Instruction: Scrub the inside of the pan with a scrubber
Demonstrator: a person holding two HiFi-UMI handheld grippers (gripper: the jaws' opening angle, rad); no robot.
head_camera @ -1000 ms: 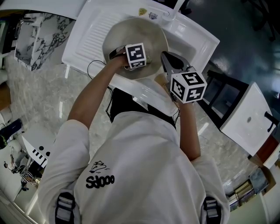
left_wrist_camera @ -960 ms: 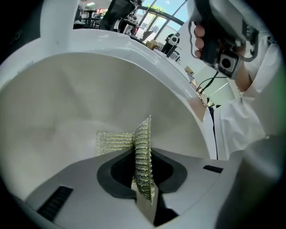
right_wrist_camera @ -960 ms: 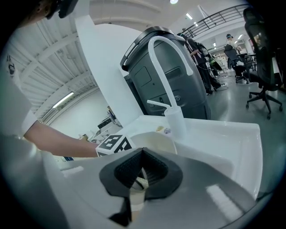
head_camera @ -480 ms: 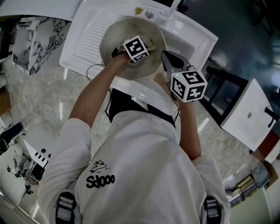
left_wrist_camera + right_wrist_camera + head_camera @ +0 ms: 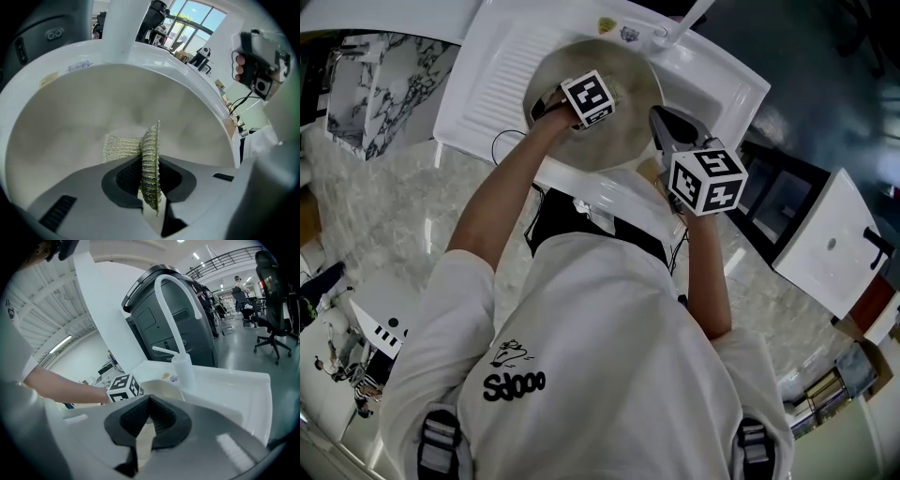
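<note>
1. Left gripper: the jaws are narrow and clamped on a folded metallic mesh scrubber. The scrubber stands on edge between the pads. One flap spreads left against the inside wall of the pan.
2. Right gripper: the pads touch at their tips. A pale strip lies in the gap behind them. It is probably the pan's edge, since this gripper sits at the pan's right side in the head view.
3. Risk A: the scrubber is held only by a thin fold. Sideways rubbing could drag it out of the pads, and the bare jaw tips would then scrape the pale lining.
4. Risk B: the pan appears to lie tilted. If the right-hand hold is shallow, a firm scrubbing push could turn or slide the pan against the basin wall.
5. Containers: the white sink, at the upper centre of the head view, holds the pan. The pan holds only the scrubber and the left gripper's jaws. No water, foam or residue is visible in it.
6. The white tap stands beyond the pan, and no water is seen running from it.
</note>
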